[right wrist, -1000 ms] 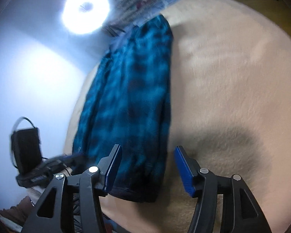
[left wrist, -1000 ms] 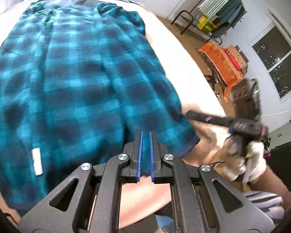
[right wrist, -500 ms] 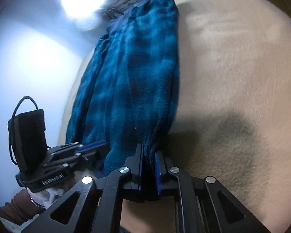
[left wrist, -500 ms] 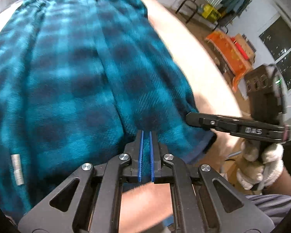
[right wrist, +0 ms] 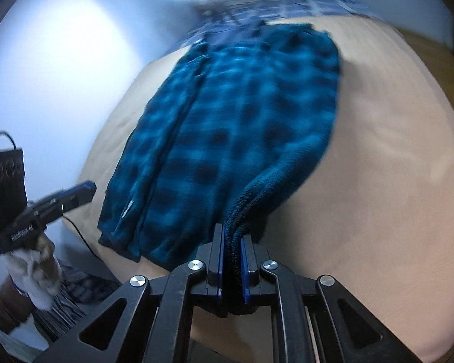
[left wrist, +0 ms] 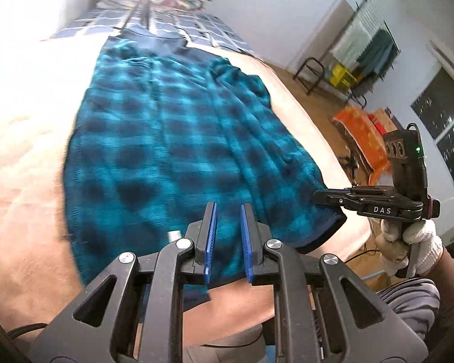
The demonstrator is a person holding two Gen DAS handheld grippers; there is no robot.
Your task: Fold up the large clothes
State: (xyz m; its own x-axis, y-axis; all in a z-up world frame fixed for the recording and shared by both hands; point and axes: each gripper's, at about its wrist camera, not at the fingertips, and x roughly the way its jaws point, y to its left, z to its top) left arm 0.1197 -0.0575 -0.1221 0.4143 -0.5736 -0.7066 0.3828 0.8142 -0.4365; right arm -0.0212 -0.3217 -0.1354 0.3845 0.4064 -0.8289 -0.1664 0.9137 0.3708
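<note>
Right hand-held gripper clamps the plaid garment's hem.

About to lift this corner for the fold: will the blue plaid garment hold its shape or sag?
Likely floppy: the blue plaid garment already bunches into a thick wad in the right gripper. Probably grippy, not slippery, given its fuzzy pile. The left gripper holds nothing, so its side would probably drag on the bed.

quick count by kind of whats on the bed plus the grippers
Blue-and-black plaid fleece garment: 1
Blue checked bedcover at the far end: 1
Black two-finger grippers with blue pads: 2, left gripper, right gripper
Total: 4
</note>
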